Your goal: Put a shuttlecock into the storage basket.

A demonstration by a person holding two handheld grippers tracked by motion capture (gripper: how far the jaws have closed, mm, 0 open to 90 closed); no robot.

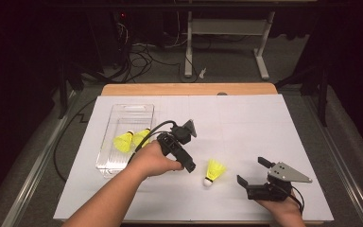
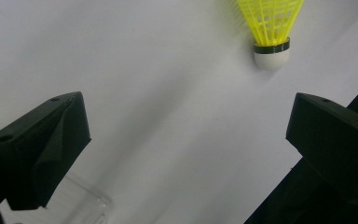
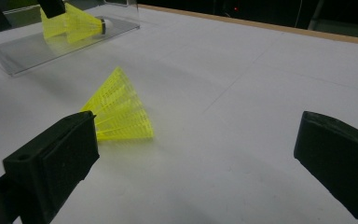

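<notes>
Shuttlecock [image 1: 214,170], clear tray [image 1: 105,165] on white table [image 1: 246,123]

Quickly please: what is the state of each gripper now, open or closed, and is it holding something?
Left gripper: open, holding nothing; the loose shuttlecock lies ahead of it.
Right gripper: open, holding nothing.

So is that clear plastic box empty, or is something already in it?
Not empty. The clear box holds two yellow shuttlecocks lying on their sides; a third shuttlecock lies outside on the white table.
</notes>
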